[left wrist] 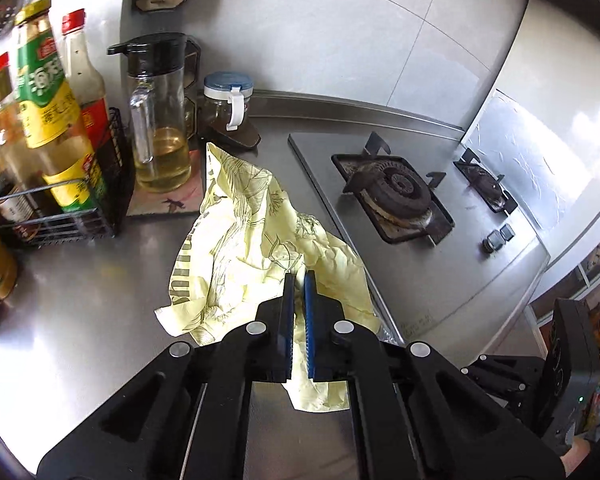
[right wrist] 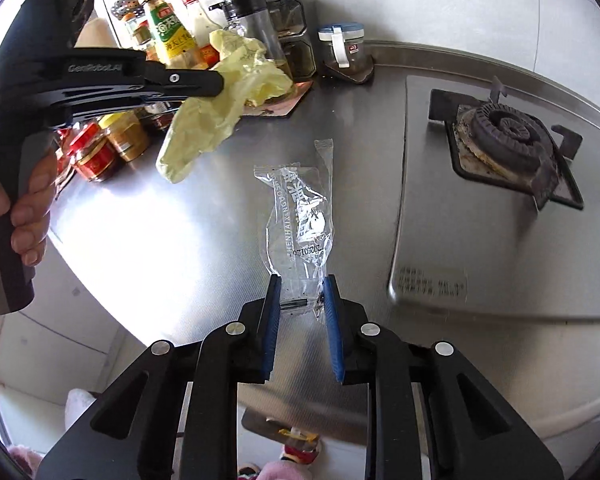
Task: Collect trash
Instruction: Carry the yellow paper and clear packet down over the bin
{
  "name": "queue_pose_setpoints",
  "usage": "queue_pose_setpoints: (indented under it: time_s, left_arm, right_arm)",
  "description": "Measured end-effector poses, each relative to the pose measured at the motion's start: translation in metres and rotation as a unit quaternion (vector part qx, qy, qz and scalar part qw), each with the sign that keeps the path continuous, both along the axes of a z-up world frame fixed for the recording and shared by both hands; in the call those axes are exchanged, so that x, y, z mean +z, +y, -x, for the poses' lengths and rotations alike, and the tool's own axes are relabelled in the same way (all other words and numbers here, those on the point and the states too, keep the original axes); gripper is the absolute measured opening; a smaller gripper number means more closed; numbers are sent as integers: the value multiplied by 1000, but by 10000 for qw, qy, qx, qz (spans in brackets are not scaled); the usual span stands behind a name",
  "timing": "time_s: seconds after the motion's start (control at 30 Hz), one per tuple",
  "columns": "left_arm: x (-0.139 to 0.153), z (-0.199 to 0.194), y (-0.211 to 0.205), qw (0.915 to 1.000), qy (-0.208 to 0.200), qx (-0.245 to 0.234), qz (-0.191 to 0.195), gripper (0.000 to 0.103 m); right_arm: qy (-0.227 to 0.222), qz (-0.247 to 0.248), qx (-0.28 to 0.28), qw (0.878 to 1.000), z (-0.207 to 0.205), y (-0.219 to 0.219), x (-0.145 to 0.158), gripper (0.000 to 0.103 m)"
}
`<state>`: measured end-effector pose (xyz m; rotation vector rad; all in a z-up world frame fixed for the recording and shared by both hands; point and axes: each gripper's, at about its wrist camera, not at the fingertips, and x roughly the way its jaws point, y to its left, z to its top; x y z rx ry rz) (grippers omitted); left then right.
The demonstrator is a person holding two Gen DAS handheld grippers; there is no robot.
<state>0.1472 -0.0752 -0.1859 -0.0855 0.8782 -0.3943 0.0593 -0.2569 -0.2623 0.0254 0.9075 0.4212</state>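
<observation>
While the left claw (left wrist: 299,276) pinches yellow paper (left wrist: 256,216), the right claw (right wrist: 302,280) grips a clear wrapper (right wrist: 300,216).

**Readable print on the counter**

The left gripper (right wrist: 220,80) carries "GenRobot.AI" in raised letters along its black arm. The clear wrapper (right wrist: 300,224) bears white Chinese characters too warped to read, a line of Latin capitals reading roughly "HENHAIX NGUO", and digits that begin "202601". The yellow bag (left wrist: 260,248) shows dark block letters along one edge, too crumpled to read. The green-labelled bottle (left wrist: 48,92) has Chinese characters. A plate (right wrist: 430,282) on the hob holds blurred print.
</observation>
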Motion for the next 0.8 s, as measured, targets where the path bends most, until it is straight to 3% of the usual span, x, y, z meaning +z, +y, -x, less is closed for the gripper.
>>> queue_pose_setpoints:
  time_s: [0.23,0.43,0.6,0.8]
  left_arm:
    - [-9,116,24,9998,173,76,85,3]
    - [-45,198,39,9976,611,102,316,3]
    - [-101,241,40,9927,1165,14,298,3]
    - [-199,249,33,9829,1836,-7,126,3]
  right_arm:
    - [52,-20,-29,10000,88,9,-2,23]
    - [374,-54,-47,9993,152,16,-27,23]
    - [926,12,-116,9956,181,18,-77,23]
    - [1460,92,-353,9886,169,20,-160,23]
